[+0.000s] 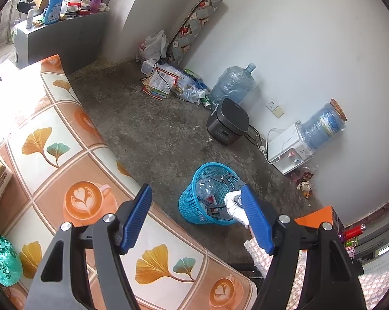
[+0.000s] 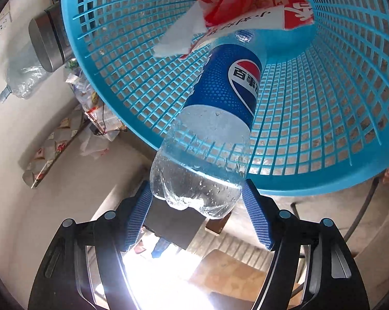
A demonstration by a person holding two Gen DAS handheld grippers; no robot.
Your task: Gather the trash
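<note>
A blue mesh waste basket (image 1: 192, 204) stands on the concrete floor and fills the right wrist view (image 2: 323, 103). A clear Pepsi bottle (image 2: 215, 118) lies neck-first in it, base over the rim, and also shows in the left wrist view (image 1: 204, 187). A red and white wrapper (image 2: 251, 7) lies deeper inside. My right gripper (image 2: 198, 201) is open, its pads (image 2: 140, 214) on either side of the bottle's base with small gaps. It also shows at the basket mouth in the left wrist view (image 1: 226, 188). My left gripper (image 1: 197, 219) is open and empty, above the table edge.
A table with a leaf-and-coffee patterned cloth (image 1: 65, 155) lies at left, a green bag (image 1: 0, 261) on it. A black rice cooker (image 1: 228, 121), water jugs (image 1: 233, 82), a dispenser (image 1: 290, 147) and a litter pile (image 1: 168, 80) line the wall. Wrappers (image 1: 304, 180) lie by the dispenser.
</note>
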